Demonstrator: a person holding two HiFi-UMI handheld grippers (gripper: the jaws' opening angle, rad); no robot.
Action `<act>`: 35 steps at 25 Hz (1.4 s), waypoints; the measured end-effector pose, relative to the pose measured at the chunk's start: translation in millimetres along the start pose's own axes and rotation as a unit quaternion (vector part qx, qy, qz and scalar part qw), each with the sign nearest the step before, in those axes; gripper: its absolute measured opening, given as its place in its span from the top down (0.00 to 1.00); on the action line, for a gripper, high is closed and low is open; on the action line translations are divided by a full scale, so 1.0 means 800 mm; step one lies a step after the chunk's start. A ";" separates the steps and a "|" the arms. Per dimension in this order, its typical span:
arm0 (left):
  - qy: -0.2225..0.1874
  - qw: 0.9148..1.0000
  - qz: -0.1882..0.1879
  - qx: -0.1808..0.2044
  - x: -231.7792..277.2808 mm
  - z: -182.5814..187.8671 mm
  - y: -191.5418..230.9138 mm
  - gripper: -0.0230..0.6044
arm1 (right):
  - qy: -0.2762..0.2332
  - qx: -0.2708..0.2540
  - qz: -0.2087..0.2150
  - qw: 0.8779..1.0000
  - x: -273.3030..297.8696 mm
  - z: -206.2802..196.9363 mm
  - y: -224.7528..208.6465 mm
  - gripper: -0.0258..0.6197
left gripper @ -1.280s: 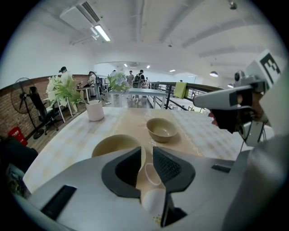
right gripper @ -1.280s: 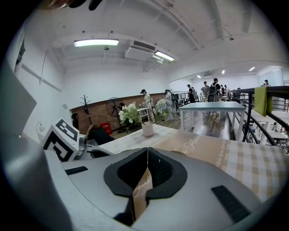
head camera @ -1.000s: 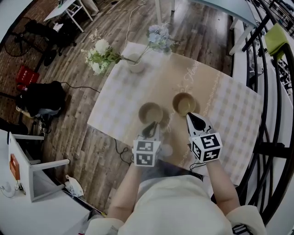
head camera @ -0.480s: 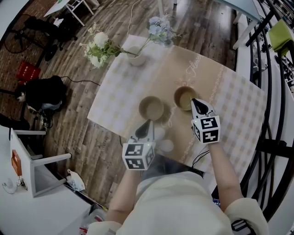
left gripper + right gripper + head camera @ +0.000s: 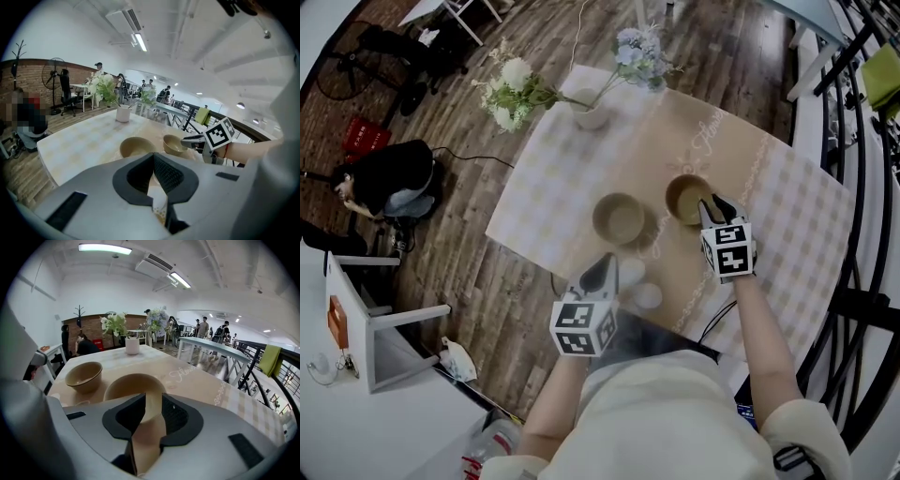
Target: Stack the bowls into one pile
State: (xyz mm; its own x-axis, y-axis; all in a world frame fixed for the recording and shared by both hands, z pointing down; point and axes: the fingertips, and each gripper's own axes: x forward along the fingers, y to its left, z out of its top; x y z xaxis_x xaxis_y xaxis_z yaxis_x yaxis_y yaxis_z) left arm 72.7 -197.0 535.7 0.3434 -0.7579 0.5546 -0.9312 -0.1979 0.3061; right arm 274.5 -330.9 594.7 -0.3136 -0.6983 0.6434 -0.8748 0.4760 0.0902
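Bowls [image 5: 619,218] sit upright, mouths up, 2 side by side.

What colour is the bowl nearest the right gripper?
Beige; the bowl shows best in the right gripper view.

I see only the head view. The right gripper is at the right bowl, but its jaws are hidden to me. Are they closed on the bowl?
Observer: No. The right gripper view shows the jaws of the right gripper apart; they have just been opening. The near rim of the right bowl shows in the gap, not pressed.
Operator: And the left gripper, does it hold something?
Observer: No. The jaws of the left gripper are together, with nothing between them.
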 end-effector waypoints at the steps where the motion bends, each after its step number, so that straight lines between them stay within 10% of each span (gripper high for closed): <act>1: 0.001 1.000 0.001 -0.002 -0.001 -0.002 0.001 0.96 | 0.003 -0.001 -0.005 1.000 0.003 -0.003 -0.003 0.81; 13: 0.000 1.000 0.008 -0.011 -0.008 0.000 0.015 0.96 | 0.023 0.009 -0.057 0.998 0.022 -0.011 -0.037 0.79; 35: -0.010 0.999 0.026 -0.029 -0.015 0.010 0.049 0.96 | -0.009 0.002 -0.025 1.000 -0.009 0.032 0.014 0.94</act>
State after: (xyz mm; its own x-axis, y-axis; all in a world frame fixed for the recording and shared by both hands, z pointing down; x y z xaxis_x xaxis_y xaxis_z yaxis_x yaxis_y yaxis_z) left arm 30.9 -200.4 534.9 0.2908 -0.7792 0.5553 -0.9390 -0.1213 0.3217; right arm 257.6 -334.1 571.4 -0.2767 -0.7309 0.6238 -0.8910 0.4383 0.1183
